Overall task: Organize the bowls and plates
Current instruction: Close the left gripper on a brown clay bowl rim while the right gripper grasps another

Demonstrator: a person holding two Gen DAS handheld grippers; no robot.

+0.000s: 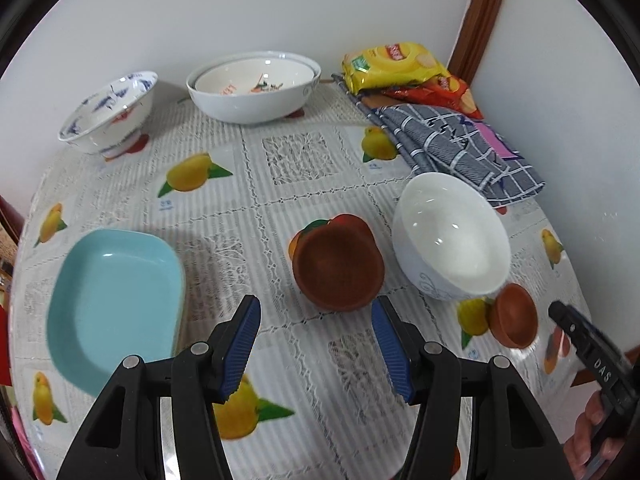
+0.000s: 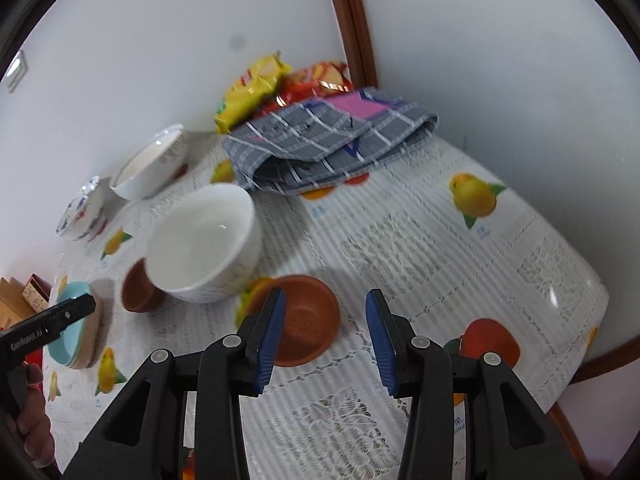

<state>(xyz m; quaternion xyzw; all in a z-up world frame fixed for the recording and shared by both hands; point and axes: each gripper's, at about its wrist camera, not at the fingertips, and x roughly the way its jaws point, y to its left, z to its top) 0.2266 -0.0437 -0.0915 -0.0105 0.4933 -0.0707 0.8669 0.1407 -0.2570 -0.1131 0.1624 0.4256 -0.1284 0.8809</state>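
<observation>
A fruit-print cloth covers the surface (image 1: 280, 184) in a white-walled corner. Both grippers hang empty, fingers apart: the left gripper (image 1: 316, 344) just short of a brown bowl (image 1: 338, 266), the right gripper (image 2: 326, 338) around the near edge of a shallow brown dish (image 2: 304, 318). The white bowl (image 2: 206, 240) sits just beyond the right fingers and leans on a brown bowl; a clumsy approach could knock it over.

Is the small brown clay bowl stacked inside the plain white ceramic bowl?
No, in the left wrist view the small brown clay bowl sits on the tablecloth beside the plain white ceramic bowl, which is empty.
</observation>
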